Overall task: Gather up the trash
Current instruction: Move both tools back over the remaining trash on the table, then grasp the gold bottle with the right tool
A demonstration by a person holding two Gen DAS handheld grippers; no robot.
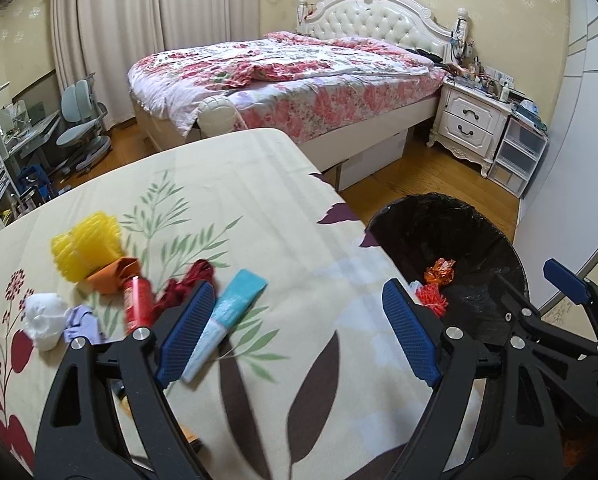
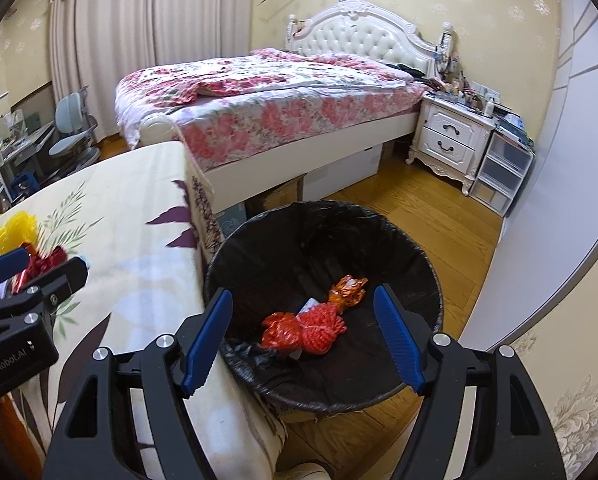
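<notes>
Blue-padded, both of my tools are spread wide and carrying nothing: the right gripper (image 2: 303,340) is hanging over the black-lined bin (image 2: 427,280), where orange and red wrappers (image 2: 311,324) are already lying at the centre of its view. The left gripper (image 1: 299,332) is hovering over the floral tablecloth (image 1: 259,200). Remaining litter is sitting at the lower left of the left view: a teal tube (image 1: 227,312) just beside my left pad, a red can (image 1: 137,304), dark red scrap (image 1: 191,280), white wad (image 1: 45,320), lilac scrap (image 1: 81,322) and yellow mesh (image 1: 87,248). I am judging the tube the nearest pick; I should be swinging left, straddling it across its narrow width, and closing gently so it is not squirting away.
</notes>
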